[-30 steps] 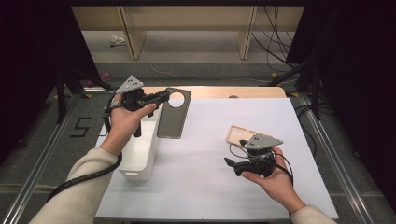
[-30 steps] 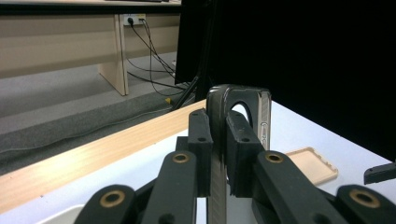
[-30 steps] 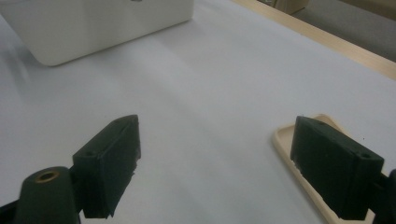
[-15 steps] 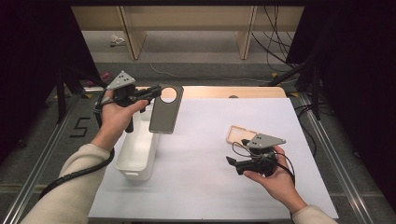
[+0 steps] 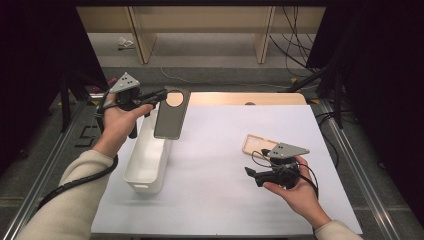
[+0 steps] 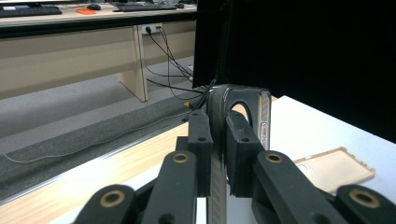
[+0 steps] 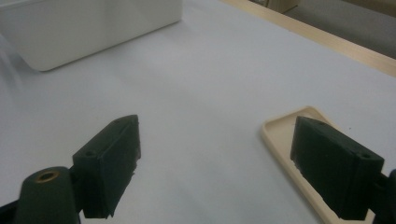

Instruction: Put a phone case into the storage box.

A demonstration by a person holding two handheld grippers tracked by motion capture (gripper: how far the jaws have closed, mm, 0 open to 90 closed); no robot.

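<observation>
My left tool (image 5: 159, 96) is clamped on the grey phone case (image 5: 171, 114), hanging above the white bin (image 5: 146, 161), so I'd lower it squarely inside before releasing, while my right tool (image 5: 250, 172) waits open beside the beige case (image 5: 256, 145).

Bin (image 5: 147, 165) at table's (image 5: 215, 200) left, phone case (image 5: 257, 145) well right

A laboratory or office workroom. A white-covered table (image 5: 210, 150) stands on a grey carpeted floor (image 5: 220, 75), screened by black curtains (image 5: 370, 60). Light wooden desks (image 5: 200, 20) with trailing cables (image 5: 295, 45) stand behind; keyboards (image 6: 144, 6) rest on a desk.
</observation>
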